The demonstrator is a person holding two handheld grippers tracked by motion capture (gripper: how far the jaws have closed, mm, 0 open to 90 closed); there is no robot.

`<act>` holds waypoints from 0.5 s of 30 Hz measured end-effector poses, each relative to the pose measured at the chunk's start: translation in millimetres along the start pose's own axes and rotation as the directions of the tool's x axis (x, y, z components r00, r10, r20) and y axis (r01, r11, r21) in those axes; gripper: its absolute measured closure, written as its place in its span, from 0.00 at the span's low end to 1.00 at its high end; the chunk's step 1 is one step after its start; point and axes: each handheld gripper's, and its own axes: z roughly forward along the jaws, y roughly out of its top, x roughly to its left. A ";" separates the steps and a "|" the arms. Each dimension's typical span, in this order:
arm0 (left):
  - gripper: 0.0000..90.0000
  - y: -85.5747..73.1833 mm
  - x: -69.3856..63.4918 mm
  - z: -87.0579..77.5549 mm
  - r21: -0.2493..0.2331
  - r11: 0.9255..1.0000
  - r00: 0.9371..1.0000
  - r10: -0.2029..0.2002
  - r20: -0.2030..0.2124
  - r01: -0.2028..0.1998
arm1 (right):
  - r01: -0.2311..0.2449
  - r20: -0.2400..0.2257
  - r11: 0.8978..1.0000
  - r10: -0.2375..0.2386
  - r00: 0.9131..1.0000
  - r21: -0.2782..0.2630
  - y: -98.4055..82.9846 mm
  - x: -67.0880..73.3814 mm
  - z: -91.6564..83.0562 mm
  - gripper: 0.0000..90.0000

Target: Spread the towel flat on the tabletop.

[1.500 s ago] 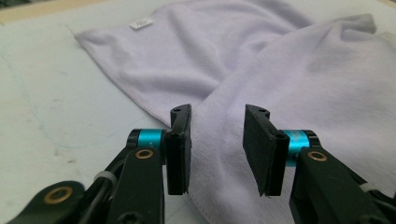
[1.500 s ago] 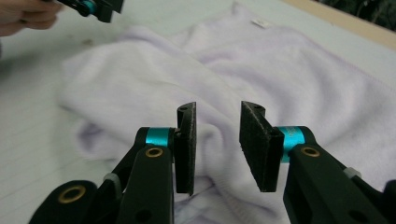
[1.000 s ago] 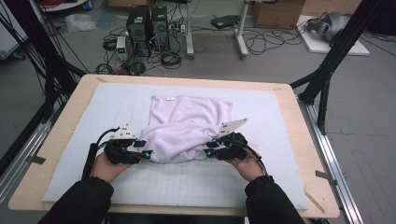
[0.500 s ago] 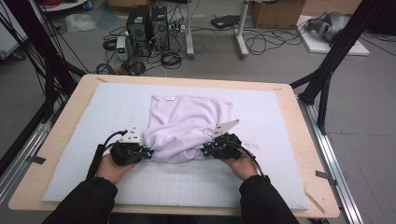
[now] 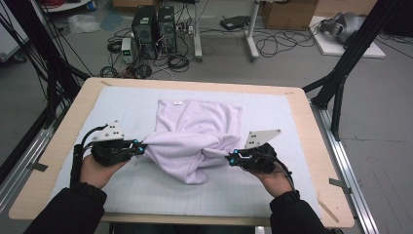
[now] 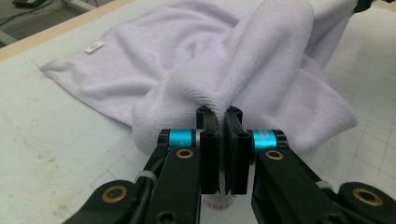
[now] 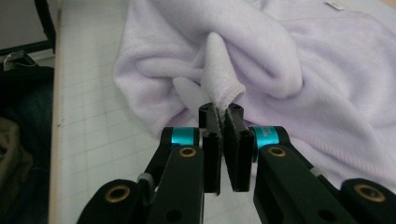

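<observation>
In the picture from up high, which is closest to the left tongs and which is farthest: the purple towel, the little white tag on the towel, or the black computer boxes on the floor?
Measured from the left tongs:
1. Purple towel: pinched in the tongs, at the table's middle.
2. White tag: on the towel's far edge.
3. Black computer boxes: on the floor beyond the table.
</observation>
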 end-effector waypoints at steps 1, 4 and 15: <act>0.96 0.5 0.9 -1.2 0.002 1.000 1.000 0.000 -0.007 0.000 | -0.006 -0.001 1.000 0.006 1.000 -0.002 -2.6 1.5 -5.8 0.96; 0.95 -0.1 7.2 1.1 0.005 1.000 0.999 -0.019 -0.027 0.020 | -0.011 0.013 1.000 0.010 1.000 0.027 -11.1 2.6 -12.5 0.96; 0.95 -29.3 31.5 65.8 0.130 0.983 0.991 -0.119 -0.062 0.127 | -0.151 0.033 0.970 0.147 0.989 0.193 -58.4 -25.2 13.5 0.95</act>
